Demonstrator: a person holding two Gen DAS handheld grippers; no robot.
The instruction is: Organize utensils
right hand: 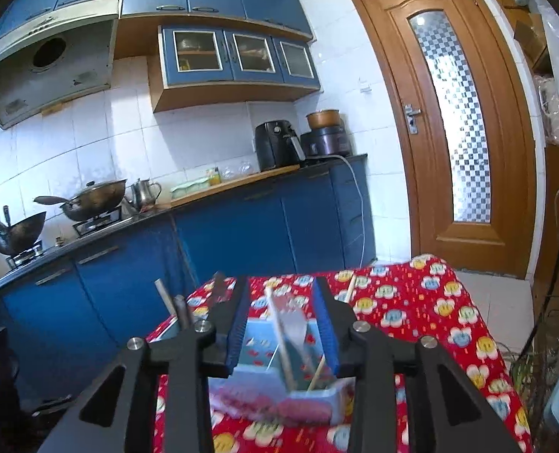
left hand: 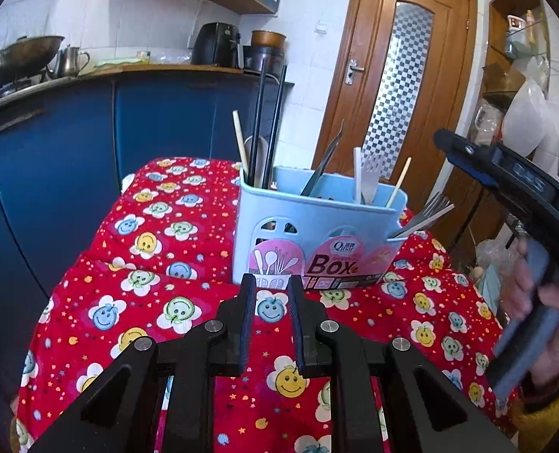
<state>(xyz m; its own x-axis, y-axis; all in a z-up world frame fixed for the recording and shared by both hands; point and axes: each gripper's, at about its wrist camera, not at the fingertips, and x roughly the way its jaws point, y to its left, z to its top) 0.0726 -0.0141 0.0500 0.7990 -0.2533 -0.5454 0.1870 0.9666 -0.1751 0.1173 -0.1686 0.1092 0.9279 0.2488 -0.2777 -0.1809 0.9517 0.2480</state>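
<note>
A light blue utensil box [left hand: 313, 232] with a pink "Box" label stands on the red flowered tablecloth [left hand: 158, 249]. It holds black chopsticks [left hand: 268, 128], a wooden stick, a knife [left hand: 324, 164], a white fork [left hand: 371, 173] and a metal fork [left hand: 424, 215] leaning out on the right. My left gripper [left hand: 271, 283] is open and empty just in front of the box. My right gripper [right hand: 281, 302] is open and empty above the box [right hand: 279, 370], with the white fork [right hand: 288, 321] between its fingers' line of sight. It also shows in the left wrist view [left hand: 505, 173], held by a hand.
A blue kitchen counter [right hand: 241, 204] with woks, a kettle and an air fryer [right hand: 277, 145] runs behind the table. A wooden door [right hand: 453, 124] stands at the right. Shelves and bags crowd the far right [left hand: 521, 105].
</note>
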